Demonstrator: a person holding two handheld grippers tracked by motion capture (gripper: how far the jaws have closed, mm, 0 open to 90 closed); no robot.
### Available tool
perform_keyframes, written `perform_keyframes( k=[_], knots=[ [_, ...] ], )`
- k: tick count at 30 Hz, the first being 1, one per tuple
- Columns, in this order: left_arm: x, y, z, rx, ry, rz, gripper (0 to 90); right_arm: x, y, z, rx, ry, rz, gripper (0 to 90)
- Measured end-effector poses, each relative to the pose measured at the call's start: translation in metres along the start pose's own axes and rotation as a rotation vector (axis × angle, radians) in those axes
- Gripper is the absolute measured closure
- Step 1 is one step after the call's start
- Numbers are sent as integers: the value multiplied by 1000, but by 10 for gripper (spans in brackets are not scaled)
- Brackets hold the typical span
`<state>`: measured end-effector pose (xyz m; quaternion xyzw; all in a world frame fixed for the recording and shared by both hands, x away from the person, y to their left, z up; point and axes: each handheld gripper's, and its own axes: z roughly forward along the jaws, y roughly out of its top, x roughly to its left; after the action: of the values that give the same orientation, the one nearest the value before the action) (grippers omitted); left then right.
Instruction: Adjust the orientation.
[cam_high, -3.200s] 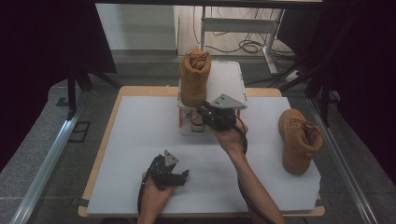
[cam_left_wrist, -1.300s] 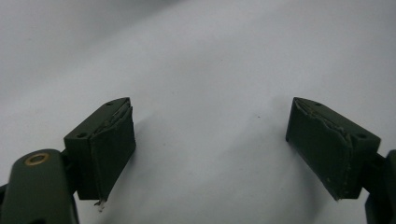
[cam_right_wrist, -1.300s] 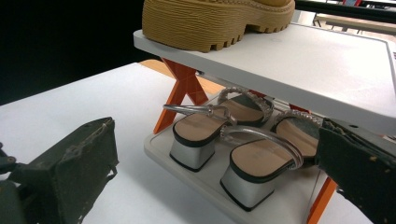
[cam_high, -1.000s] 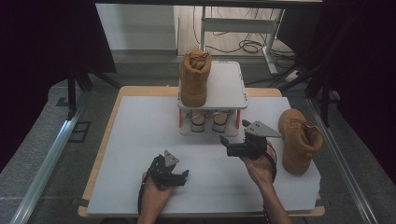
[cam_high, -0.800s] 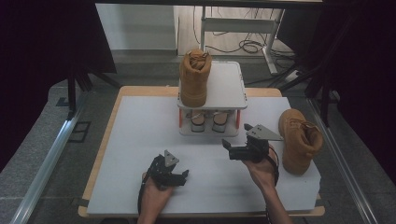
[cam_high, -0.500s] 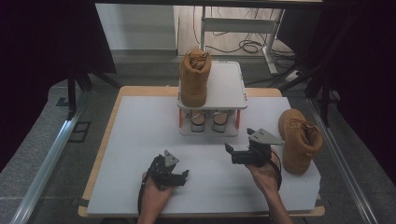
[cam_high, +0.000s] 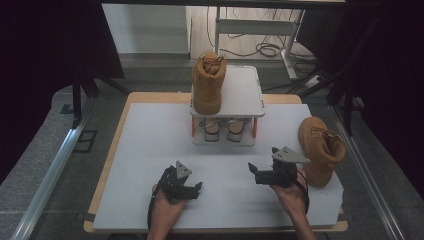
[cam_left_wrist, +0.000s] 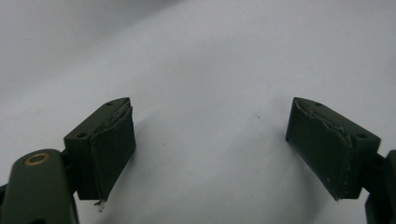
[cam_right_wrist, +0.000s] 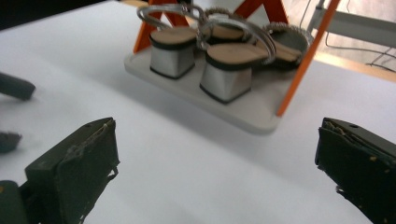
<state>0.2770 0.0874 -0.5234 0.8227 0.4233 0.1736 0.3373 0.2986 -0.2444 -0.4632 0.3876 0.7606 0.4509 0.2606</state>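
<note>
A tan boot (cam_high: 209, 84) stands upright on the left of the top shelf of a small white rack (cam_high: 246, 90) with orange posts. A pair of silver block-heel sandals (cam_high: 223, 128) (cam_right_wrist: 219, 58) sits on the rack's lower shelf (cam_right_wrist: 243, 112). A second tan boot (cam_high: 320, 150) lies on the table's right side. My right gripper (cam_high: 253, 173) (cam_right_wrist: 215, 172) is open and empty, just left of that boot, and faces the rack. Near the front edge my left gripper (cam_high: 196, 188) (cam_left_wrist: 210, 154) is open over bare white tabletop.
The white tabletop (cam_high: 150, 150) has a wooden rim. The right half of the rack's top shelf is bare. Metal rails run along both sides of the table, and cables and a stand lie on the floor behind it.
My right gripper has drawn back from the rack's lower shelf to the front right of the table, beside the lying boot. The left gripper has stayed put.
</note>
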Motion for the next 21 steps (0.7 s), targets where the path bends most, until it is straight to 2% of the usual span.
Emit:
perform_keyframes(
  k=[6,21],
  knots=[
    [0,0,0,2,0,3,155,-4,-13,-8,31,-14,9,0],
    [0,0,0,3,-1,2,155,-10,-38,-33,69,-70,21,0]
  ],
)
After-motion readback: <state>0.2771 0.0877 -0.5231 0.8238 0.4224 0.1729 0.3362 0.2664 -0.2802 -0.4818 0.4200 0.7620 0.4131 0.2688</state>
